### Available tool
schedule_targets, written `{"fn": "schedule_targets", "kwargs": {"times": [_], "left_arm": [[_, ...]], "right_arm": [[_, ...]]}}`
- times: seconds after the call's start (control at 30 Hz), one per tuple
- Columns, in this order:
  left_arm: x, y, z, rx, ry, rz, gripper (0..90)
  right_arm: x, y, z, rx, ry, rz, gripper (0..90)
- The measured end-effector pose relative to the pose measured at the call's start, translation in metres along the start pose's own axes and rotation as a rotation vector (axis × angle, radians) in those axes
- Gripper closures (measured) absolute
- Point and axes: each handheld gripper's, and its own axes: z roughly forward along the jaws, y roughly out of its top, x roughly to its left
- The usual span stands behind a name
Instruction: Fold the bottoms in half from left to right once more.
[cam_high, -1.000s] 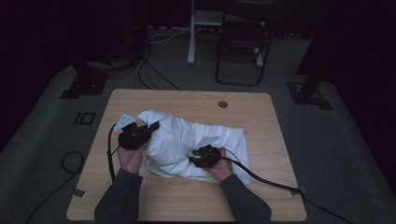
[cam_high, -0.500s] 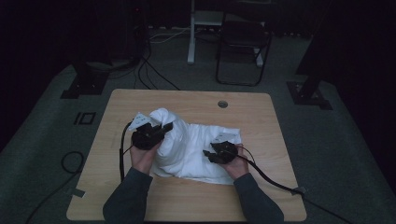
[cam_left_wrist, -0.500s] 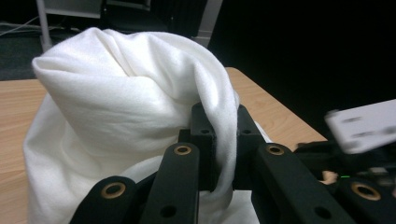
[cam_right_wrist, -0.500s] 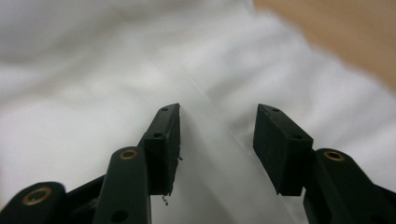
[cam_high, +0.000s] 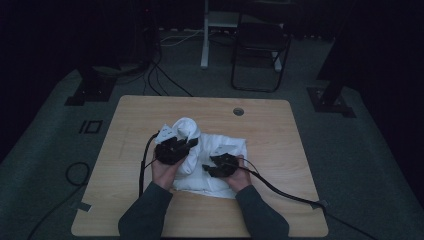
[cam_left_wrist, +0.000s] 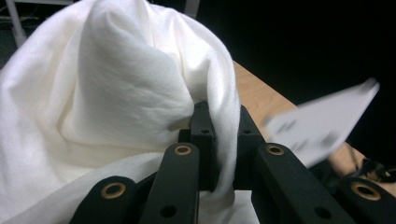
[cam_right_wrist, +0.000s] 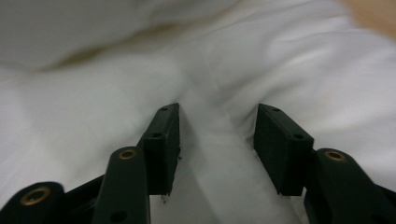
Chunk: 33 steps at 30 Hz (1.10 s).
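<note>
No readable text anywhere; print on white tag (cam_left_wrist: 322, 116) blurred, illegible.

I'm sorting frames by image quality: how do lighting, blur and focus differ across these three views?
High view: dim and underexposed, the room nearly black, only the white cloth and table readable. Left gripper view: bright and sharp on the cloth pinched in the left gripper, but a paper tag is motion-smeared. Right gripper view: the right gripper is sharp, the cloth beyond soft and greyish.

Room was pretty dark: grey carpet floor (cam_high: 45, 150), black chair (cam_high: 260, 60) at top centre, cables (cam_high: 165, 75) trailing upper left.
</note>
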Motion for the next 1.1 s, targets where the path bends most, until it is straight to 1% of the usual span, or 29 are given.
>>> {"fn": "schedule_targets", "kwargs": {"times": [0.03, 0.07, 0.13, 0.17, 0.2, 0.23, 0.27, 0.3, 0.33, 0.37, 0.4, 0.43, 0.5, 0.53, 0.57, 0.6, 0.63, 0.67, 0.73, 0.77, 0.8, 0.87, 0.9, 0.93, 0.97, 1.0, 1.03, 1.07, 1.1], "left_arm": [[0.0, -0.001, 0.002, 0.003, -0.006, -0.006, 83.7], [-0.001, -0.002, 0.003, 0.007, -0.014, -0.013, 83.7], [-0.006, -0.003, 0.007, 0.012, -0.025, -0.007, 83.7], [-0.01, -0.004, 0.01, 0.021, -0.032, 0.001, 83.7], [-0.013, -0.004, 0.013, 0.028, -0.039, 0.01, 83.6], [-0.017, -0.004, 0.017, 0.033, -0.043, 0.016, 83.7], [-0.02, -0.003, 0.02, 0.04, -0.049, 0.017, 83.7], [-0.024, -0.003, 0.024, 0.046, -0.055, 0.016, 83.7], [-0.027, -0.003, 0.027, 0.05, -0.062, 0.018, 83.7], [-0.031, -0.002, 0.031, 0.054, -0.069, 0.018, 83.7], [-0.034, -0.002, 0.035, 0.057, -0.079, 0.015, 83.8], [-0.038, -0.002, 0.039, 0.062, -0.09, 0.01, 83.8], [-0.046, -0.002, 0.047, 0.062, -0.11, 0.017, 83.8], [-0.05, -0.003, 0.053, 0.065, -0.129, 0.011, 83.8], [-0.053, -0.005, 0.058, 0.07, -0.139, 0.01, 83.8], [-0.055, -0.008, 0.063, 0.081, -0.142, 0.017, 83.8], [-0.056, -0.013, 0.068, 0.093, -0.143, 0.031, 83.8], [-0.056, -0.019, 0.074, 0.107, -0.144, 0.028, 83.7], [-0.051, -0.033, 0.089, 0.137, -0.149, -0.002, 83.7], [-0.049, -0.041, 0.096, 0.154, -0.152, -0.025, 83.7], [-0.048, -0.05, 0.104, 0.176, -0.149, -0.032, 83.7], [-0.05, -0.066, 0.118, 0.231, -0.133, -0.019, 83.6], [-0.054, -0.073, 0.124, 0.256, -0.12, 0.006, 83.6], [-0.058, -0.077, 0.128, 0.269, -0.101, 0.04, 83.5], [-0.062, -0.078, 0.13, 0.27, -0.09, 0.053, 83.5], [-0.063, -0.077, 0.13, 0.273, -0.087, 0.058, 83.4], [-0.062, -0.076, 0.13, 0.273, -0.089, 0.045, 83.4], [-0.061, -0.076, 0.13, 0.274, -0.092, 0.04, 83.4], [-0.061, -0.076, 0.129, 0.275, -0.093, 0.041, 83.4]], "right_arm": [[-0.007, -0.003, -0.013, -0.019, -0.031, 0.018, 50.5], [-0.013, -0.007, -0.021, -0.011, -0.061, 0.026, 49.8], [-0.022, -0.015, -0.031, 0.002, -0.082, 0.049, 49.9], [-0.025, -0.017, -0.033, 0.007, -0.099, 0.062, 50.2], [-0.031, -0.022, -0.036, 0.031, -0.132, 0.076, 51.3], [-0.034, -0.025, -0.035, 0.053, -0.153, 0.087, 52.2], [-0.038, -0.027, -0.033, 0.072, -0.159, 0.102, 53.5], [-0.04, -0.03, -0.029, 0.092, -0.152, 0.117, 54.3], [-0.04, -0.032, -0.023, 0.102, -0.147, 0.113, 55.3], [-0.04, -0.033, -0.019, 0.08, -0.129, 0.12, 57.2], [-0.039, -0.033, -0.017, 0.064, -0.113, 0.133, 57.3], [-0.038, -0.033, -0.016, 0.059, -0.11, 0.135, 57.7], [-0.034, -0.031, -0.013, 0.051, -0.09, 0.115, 57.9], [-0.034, -0.031, -0.013, 0.053, -0.079, 0.11, 57.5], [-0.035, -0.032, -0.015, 0.056, -0.054, 0.108, 55.6], [-0.039, -0.033, -0.018, 0.051, -0.027, 0.113, 53.4], [-0.044, -0.036, -0.022, 0.038, -0.018, 0.14, 52.2], [-0.049, -0.04, -0.029, 0.015, -0.027, 0.158, 51.8], [-0.061, -0.048, -0.045, -0.025, -0.047, 0.193, 51.2], [-0.066, -0.051, -0.054, -0.04, -0.068, 0.212, 50.8], [-0.072, -0.054, -0.063, -0.06, -0.08, 0.223, 49.9], [-0.08, -0.055, -0.079, -0.111, -0.076, 0.255, 47.8], [-0.082, -0.054, -0.087, -0.138, -0.07, 0.263, 46.6], [-0.083, -0.052, -0.092, -0.161, -0.055, 0.26, 44.7], [-0.082, -0.049, -0.096, -0.177, -0.035, 0.255, 42.9], [-0.08, -0.046, -0.097, -0.187, -0.016, 0.243, 41.2], [-0.077, -0.044, -0.097, -0.189, -0.007, 0.231, 40.1], [-0.074, -0.039, -0.095, -0.194, 0.006, 0.218, 39.1], [-0.072, -0.036, -0.092, -0.198, 0.022, 0.217, 38.8]]}}
